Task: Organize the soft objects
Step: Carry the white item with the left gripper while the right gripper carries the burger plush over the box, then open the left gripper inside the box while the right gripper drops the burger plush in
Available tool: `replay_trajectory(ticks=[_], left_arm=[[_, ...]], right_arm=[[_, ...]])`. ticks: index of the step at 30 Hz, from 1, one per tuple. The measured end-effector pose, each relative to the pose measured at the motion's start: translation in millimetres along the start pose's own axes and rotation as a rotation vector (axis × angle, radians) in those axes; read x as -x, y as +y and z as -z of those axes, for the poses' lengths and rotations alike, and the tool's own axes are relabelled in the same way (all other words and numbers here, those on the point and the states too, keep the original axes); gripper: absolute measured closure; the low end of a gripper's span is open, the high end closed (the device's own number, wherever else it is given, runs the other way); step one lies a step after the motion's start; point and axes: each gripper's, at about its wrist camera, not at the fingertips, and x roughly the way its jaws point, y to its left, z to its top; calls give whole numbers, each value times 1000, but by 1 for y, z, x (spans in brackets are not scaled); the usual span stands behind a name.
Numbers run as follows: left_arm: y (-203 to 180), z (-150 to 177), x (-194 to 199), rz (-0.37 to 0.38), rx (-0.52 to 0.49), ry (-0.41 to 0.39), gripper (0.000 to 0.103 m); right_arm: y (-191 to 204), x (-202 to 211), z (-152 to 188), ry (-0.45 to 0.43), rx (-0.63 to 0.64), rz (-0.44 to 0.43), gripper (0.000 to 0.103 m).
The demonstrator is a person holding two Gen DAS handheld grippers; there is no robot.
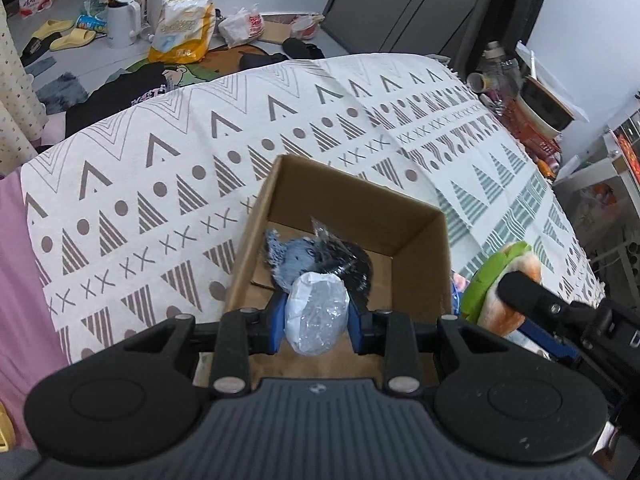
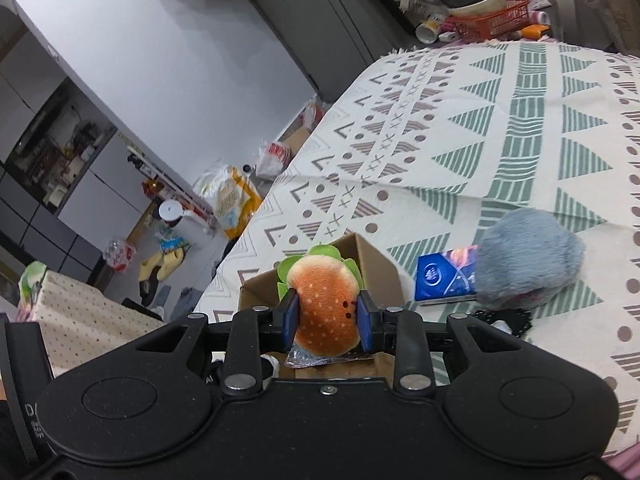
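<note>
Mid-sort, both hands loaded. Left gripper (image 1: 317, 312) is clamped on a plastic-wrapped soft bundle (image 1: 316, 316), held over the open cardboard box (image 1: 420, 240), which already has a grey plush item (image 1: 296, 258) in it (plus something dark in a bag, can't tell what). Right gripper (image 2: 327, 314) pinches the burger plush (image 2: 326, 300) just beside the box. Next, prob.: lower the bundle in and let go, then bring the burger plush over the box w/o snagging the wall.

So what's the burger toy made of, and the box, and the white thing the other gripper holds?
Burger toy: plush fabric, fuzzy matte, dented between the right gripper's pads. Cardboard box: brown, dull, creased corners. White packet in the left gripper: probably thin plastic wrap, crinkled and shiny.
</note>
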Motion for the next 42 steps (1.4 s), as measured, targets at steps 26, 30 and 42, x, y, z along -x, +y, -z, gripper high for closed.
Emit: replay_trajectory(ticks=[26,30,42], left_arm=[[21,-25,29,-99,5,-47,29],[28,-26,36,-129,0,-45,27],[21,-18,54,-166,-22,-72,16]], right_arm=[[29,-40,24,116,59,41,72],[33,-45,28,133,60,36,66],[12,-3,18,42,22,5,23]])
